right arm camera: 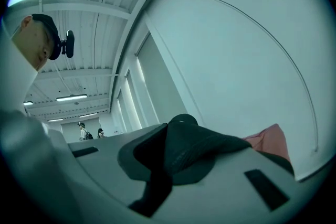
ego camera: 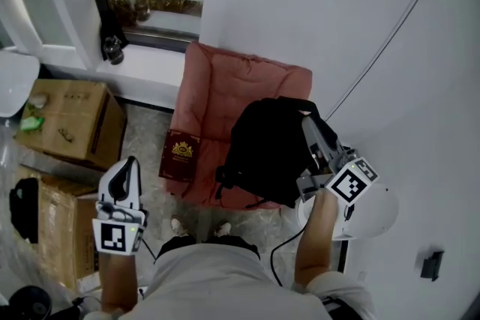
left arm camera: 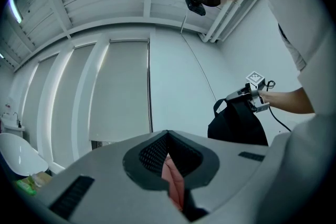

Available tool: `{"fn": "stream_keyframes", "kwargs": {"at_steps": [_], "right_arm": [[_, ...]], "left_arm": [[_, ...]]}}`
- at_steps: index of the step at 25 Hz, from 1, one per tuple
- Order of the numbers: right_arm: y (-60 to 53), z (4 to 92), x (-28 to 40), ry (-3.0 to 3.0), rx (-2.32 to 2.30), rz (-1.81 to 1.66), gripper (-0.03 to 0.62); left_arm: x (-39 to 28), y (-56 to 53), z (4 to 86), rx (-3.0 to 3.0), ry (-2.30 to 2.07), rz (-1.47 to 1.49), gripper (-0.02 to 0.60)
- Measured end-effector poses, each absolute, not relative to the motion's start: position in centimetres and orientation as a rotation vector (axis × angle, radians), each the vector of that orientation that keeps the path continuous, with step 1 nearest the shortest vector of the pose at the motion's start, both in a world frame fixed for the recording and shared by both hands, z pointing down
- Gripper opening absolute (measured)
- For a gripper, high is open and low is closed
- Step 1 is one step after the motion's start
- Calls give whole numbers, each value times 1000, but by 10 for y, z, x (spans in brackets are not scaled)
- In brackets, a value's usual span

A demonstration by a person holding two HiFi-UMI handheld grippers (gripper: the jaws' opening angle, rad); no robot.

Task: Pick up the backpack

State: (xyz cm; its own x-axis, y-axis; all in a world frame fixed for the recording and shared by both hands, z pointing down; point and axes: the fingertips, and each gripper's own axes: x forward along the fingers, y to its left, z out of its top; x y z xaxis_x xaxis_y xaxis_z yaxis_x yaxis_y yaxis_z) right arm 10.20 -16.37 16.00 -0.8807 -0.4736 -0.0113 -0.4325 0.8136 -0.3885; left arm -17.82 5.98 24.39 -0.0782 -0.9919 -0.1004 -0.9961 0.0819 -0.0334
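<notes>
The black backpack (ego camera: pixel 270 150) hangs clear above the pink cushioned seat (ego camera: pixel 225 86), next to the white wall. My right gripper (ego camera: pixel 309 124) is shut on the bag's top strap, and the bag's body hangs below it. In the right gripper view the black strap (right arm camera: pixel 199 147) fills the gap between the jaws of the right gripper (right arm camera: pixel 181 153). From the left gripper view the backpack (left arm camera: pixel 239 123) shows at the right, hanging from the other gripper. My left gripper (ego camera: pixel 127 165) is off to the lower left, apart from the bag, jaws together with nothing in them; the left gripper (left arm camera: pixel 170 168) shows the same in its own view.
A dark red box (ego camera: pixel 180 154) leans at the seat's left front edge. Cardboard boxes (ego camera: pixel 71 120) stand on the floor at left, another (ego camera: pixel 60 221) lower down. A round white object (ego camera: pixel 375 213) sits below my right hand. A thin cable (ego camera: pixel 390 34) runs up the wall.
</notes>
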Motion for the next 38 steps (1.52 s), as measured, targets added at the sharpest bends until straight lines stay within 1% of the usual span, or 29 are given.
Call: {"fn": "stream_keyframes", "kwargs": {"at_steps": [7, 17, 29, 38], "right_arm": [[-155, 155, 135, 2839, -870, -532, 34], [-156, 148, 185, 2742, -1198, -330, 34], [-159, 166, 253, 2574, -1476, -353, 34], [-159, 162, 282, 2549, -1644, -231, 34]], "left_arm": [[-196, 61, 224, -2012, 2207, 34, 5], [-220, 53, 223, -1966, 2258, 63, 5], [-232, 32, 217, -1954, 2258, 71, 5], [-237, 26, 205, -1899, 2282, 67, 5]]}}
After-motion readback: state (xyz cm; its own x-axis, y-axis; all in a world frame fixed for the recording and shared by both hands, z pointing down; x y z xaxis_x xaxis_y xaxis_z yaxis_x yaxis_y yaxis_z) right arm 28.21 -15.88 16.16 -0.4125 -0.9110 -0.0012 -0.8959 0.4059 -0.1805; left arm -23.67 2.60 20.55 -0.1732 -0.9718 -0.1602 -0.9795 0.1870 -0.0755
